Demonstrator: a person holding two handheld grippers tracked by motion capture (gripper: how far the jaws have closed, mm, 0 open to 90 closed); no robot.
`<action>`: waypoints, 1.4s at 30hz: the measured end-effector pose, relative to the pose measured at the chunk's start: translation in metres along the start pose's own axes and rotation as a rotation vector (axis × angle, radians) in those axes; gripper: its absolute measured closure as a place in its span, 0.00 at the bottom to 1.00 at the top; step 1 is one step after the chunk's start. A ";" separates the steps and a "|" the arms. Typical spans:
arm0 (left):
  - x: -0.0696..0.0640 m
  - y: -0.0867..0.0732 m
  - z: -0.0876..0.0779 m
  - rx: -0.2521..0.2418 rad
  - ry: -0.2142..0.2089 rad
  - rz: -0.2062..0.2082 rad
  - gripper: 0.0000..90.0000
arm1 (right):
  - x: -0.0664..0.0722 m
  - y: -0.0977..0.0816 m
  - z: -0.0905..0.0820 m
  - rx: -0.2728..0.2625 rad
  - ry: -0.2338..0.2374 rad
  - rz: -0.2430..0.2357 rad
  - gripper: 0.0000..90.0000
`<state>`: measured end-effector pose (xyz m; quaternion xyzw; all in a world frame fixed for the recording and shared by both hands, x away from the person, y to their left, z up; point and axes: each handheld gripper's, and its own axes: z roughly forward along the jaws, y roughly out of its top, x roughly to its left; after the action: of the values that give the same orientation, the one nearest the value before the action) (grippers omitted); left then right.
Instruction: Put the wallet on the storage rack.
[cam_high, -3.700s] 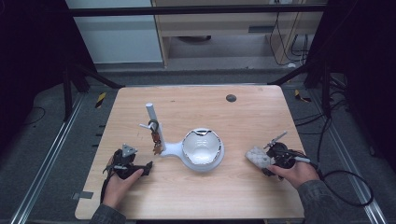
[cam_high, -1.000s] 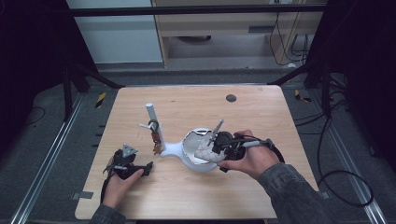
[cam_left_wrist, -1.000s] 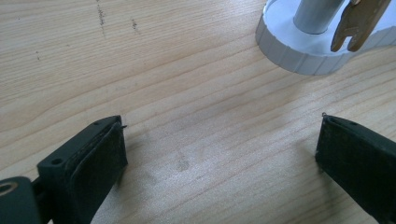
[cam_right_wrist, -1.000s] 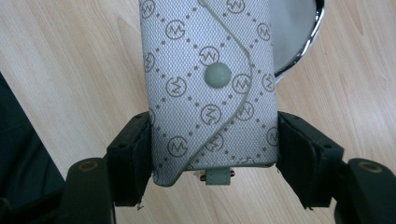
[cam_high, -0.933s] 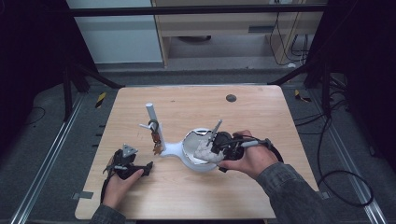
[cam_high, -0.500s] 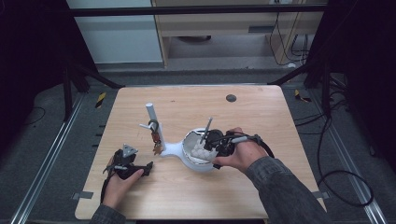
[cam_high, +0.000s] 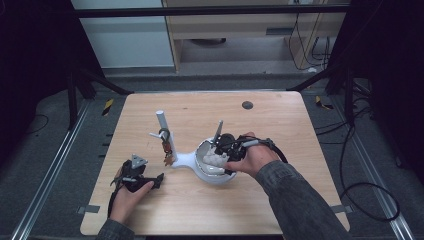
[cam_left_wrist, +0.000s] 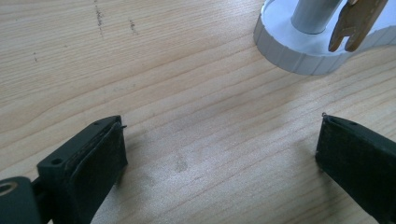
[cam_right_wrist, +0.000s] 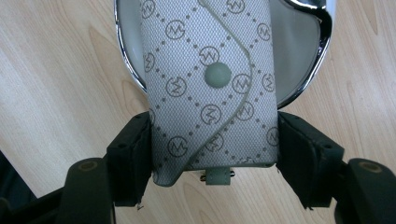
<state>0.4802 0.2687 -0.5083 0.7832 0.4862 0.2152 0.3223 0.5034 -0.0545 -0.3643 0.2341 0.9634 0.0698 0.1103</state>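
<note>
I see the wooden bench (cam_high: 210, 210) with plenty of bare surface along its near edge and far side; the white stand with its upright post (cam_high: 165, 131) sits left of centre, joined to a round white dish (cam_high: 200, 165) with a chromed rim. My right hand-held gripper (cam_high: 218, 157) is over that dish, well away from every bench edge. In the right gripper view it is clamped on a grey patterned pouch (cam_right_wrist: 210, 88) with a snap button, both pads pressing its sides; the pouch's far end reaches over the dish's hollow while its near end overhangs the rim above the bench. Whether the pouch rests on the dish floor I cannot tell. My left hand-held gripper (cam_high: 150, 181) lies low near the bench's left front, its jaws wide apart with only bare wood between them, the stand's round base (cam_left_wrist: 299, 51) just beyond
</note>
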 end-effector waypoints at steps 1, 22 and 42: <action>0.000 0.000 0.000 0.000 0.000 0.001 0.01 | -0.001 0.001 0.000 -0.002 0.001 -0.002 0.36; 0.000 0.000 0.000 0.000 -0.002 0.003 0.01 | -0.002 0.015 0.007 0.013 0.008 -0.012 0.36; -0.001 0.000 0.000 0.002 -0.004 0.008 0.01 | -0.004 0.021 0.012 -0.007 0.004 -0.009 0.36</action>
<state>0.4801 0.2680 -0.5081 0.7858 0.4829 0.2144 0.3215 0.5187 -0.0367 -0.3709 0.2293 0.9644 0.0732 0.1096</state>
